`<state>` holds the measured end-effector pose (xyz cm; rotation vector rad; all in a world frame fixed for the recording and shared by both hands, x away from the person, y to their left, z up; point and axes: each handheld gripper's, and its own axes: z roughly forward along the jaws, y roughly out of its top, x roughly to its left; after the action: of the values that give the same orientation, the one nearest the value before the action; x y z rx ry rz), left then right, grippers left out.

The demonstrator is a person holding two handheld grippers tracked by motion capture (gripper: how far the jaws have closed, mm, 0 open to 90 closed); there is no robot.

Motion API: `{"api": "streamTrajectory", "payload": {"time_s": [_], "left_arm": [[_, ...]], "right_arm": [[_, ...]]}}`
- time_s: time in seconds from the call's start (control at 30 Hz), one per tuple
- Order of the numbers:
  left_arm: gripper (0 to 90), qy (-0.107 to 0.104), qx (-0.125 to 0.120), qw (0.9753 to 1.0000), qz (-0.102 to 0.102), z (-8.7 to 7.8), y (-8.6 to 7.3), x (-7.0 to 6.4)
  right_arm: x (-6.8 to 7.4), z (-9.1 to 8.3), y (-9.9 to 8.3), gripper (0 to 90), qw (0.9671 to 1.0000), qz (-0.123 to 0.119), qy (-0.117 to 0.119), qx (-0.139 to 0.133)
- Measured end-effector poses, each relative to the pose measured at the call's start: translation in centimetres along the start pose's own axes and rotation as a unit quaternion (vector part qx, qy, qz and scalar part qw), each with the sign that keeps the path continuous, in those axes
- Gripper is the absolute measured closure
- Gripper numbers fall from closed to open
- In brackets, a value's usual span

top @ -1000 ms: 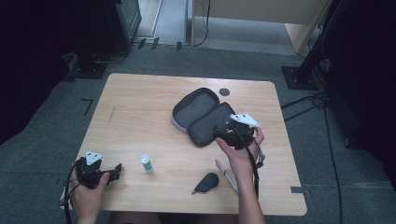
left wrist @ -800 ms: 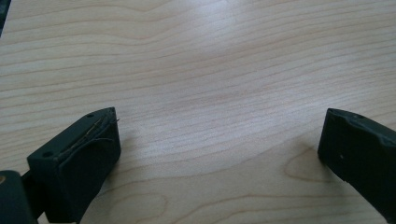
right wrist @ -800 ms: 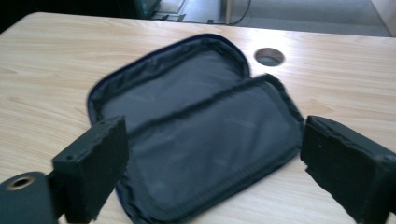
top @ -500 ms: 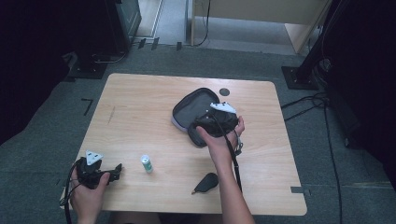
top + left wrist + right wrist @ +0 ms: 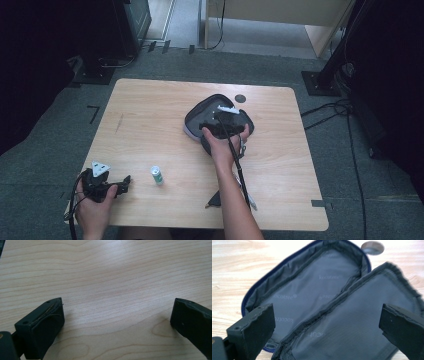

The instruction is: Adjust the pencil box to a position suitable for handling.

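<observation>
High view: a wooden tabletop [image 5: 150, 115] stands on grey carpet, and an open zip case [image 5: 197, 120] with a dark lining lies toward its far right part, just short of a small round dark cap [image 5: 240, 98] set in the wood near the far edge. The person's right hand [image 5: 222, 145] holds the right claw [image 5: 218, 126] over the case, its cable running back along the forearm toward the near edge. The left hand [image 5: 92, 207] rests at the near left corner with the left claw [image 5: 122, 184] low over the wood, a grey three-cornered plate on top. A small white bottle with a green band [image 5: 156, 175] lies near the near edge, between the two hands and apart from both. A dark object [image 5: 215, 200] lies by the near edge, partly hidden behind the right forearm; what it is I cannot tell. Left gripper view: the two black jaws stand wide apart with nothing between them, and bare wood grain runs beneath. Right gripper view: the jaws are spread wide and hold nothing; the case [image 5: 317, 295] lies opened flat below them, both halves showing grey printed lining, a blue zip along the rim of the far half, and the round cap [image 5: 373, 247] on the wood beyond it.
</observation>
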<state>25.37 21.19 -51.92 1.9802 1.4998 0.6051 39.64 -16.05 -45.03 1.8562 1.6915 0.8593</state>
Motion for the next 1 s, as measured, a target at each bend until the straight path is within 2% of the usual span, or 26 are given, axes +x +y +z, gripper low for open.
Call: {"api": "streamTrajectory", "payload": {"time_s": [0.27, 0.47, 0.6, 0.63, 0.67, 0.87, 0.9, 0.93, 1.0], "left_arm": [[0.0, 0.000, 0.000, 1.0000, 0.000, 0.0, 0.0, 0.0], [0.0, 0.000, 0.000, 1.0000, 0.000, 0.0, 0.0, 0.0], [0.0, 0.000, 0.000, 1.0000, 0.000, 0.0, 0.0, 0.0], [0.0, 0.000, 0.000, 1.0000, 0.000, 0.0, 0.0, 0.0], [0.0, 0.000, 0.000, 1.0000, 0.000, 0.0, 0.0, 0.0], [0.0, 0.000, 0.000, 1.0000, 0.000, 0.0, 0.0, 0.0], [0.0, 0.000, 0.000, 1.0000, 0.000, 0.0, 0.0, 0.0], [0.0, 0.000, 0.000, 1.0000, 0.000, 0.0, 0.0, 0.0], [0.0, 0.000, 0.000, 1.0000, 0.000, 0.0, 0.0, 0.0]], "right_arm": [[1.0, 1.6, -0.6, 0.1, 0.9996, -0.006, -0.012, 0.024], [1.3, 2.9, -1.0, 0.0, 0.9982, 0.004, -0.046, 0.037], [1.4, 3.8, -1.4, 0.0, 0.9971, 0.003, -0.054, 0.054], [1.4, 4.1, -1.6, 0.0, 0.9967, -0.001, -0.057, 0.057], [1.5, 4.5, -1.8, 0.0, 0.9955, -0.013, -0.073, 0.060], [1.4, 4.6, -1.8, 0.6, 0.9948, -0.020, -0.079, 0.060], [1.5, 4.7, -2.0, 1.7, 0.9943, -0.024, -0.084, 0.060], [1.7, 4.8, -2.2, 2.9, 0.9929, -0.041, -0.097, 0.055], [1.7, 4.9, -2.4, 3.8, 0.9925, -0.047, -0.100, 0.053]]}}
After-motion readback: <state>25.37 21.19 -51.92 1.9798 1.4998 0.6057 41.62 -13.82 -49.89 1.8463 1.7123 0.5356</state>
